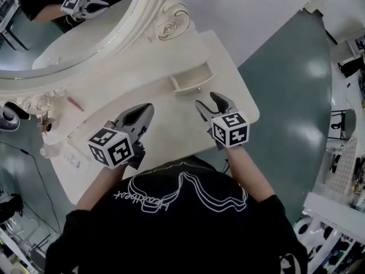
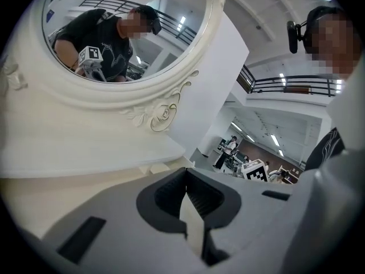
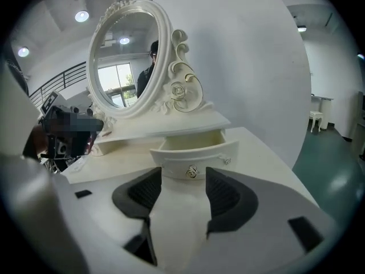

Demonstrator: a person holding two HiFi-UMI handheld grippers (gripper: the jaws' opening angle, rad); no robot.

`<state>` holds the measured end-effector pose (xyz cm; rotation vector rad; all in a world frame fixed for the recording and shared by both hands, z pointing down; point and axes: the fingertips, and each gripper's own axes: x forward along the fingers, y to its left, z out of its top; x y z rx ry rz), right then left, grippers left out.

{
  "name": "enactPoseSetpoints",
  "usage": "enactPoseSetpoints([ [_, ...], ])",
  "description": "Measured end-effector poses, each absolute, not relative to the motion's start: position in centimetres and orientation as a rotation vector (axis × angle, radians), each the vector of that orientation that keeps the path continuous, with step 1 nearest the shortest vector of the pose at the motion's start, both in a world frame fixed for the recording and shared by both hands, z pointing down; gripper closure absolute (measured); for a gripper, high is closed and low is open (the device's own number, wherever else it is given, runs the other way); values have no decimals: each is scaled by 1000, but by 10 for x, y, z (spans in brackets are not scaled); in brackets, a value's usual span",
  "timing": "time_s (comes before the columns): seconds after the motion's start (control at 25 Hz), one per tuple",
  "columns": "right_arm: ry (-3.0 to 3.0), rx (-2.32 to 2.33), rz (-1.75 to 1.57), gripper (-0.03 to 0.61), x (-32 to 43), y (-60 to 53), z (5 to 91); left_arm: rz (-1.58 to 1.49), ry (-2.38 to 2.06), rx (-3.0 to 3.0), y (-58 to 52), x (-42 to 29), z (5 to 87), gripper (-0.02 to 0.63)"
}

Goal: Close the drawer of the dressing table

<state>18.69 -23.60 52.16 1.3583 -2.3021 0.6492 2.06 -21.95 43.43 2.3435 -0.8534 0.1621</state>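
The white dressing table [image 1: 171, 127] carries a small drawer [image 1: 191, 80] that stands pulled out under the mirror shelf. In the right gripper view the drawer [image 3: 194, 156] is straight ahead, its metal knob [image 3: 192, 172] just beyond the jaws. My right gripper [image 1: 205, 99] [image 3: 182, 178] is open, with nothing between its fingers, a short way in front of the drawer front. My left gripper [image 1: 147, 108] [image 2: 186, 186] hovers over the tabletop left of the drawer, its fingertips together and holding nothing.
An oval mirror [image 1: 57, 27] in a carved white frame rises behind the drawer. A red stick [image 1: 74, 103] and small bottles [image 1: 47, 124] lie at the table's left end. Teal floor [image 1: 296, 96] lies past the right edge. The person's torso is against the near edge.
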Motion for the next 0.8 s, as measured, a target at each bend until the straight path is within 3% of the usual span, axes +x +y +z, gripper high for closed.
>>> enactPoseSetpoints([
  [0.8, -2259, 1341, 668, 468, 183, -266, 556, 193, -943, 2257, -230, 7, 449, 609],
])
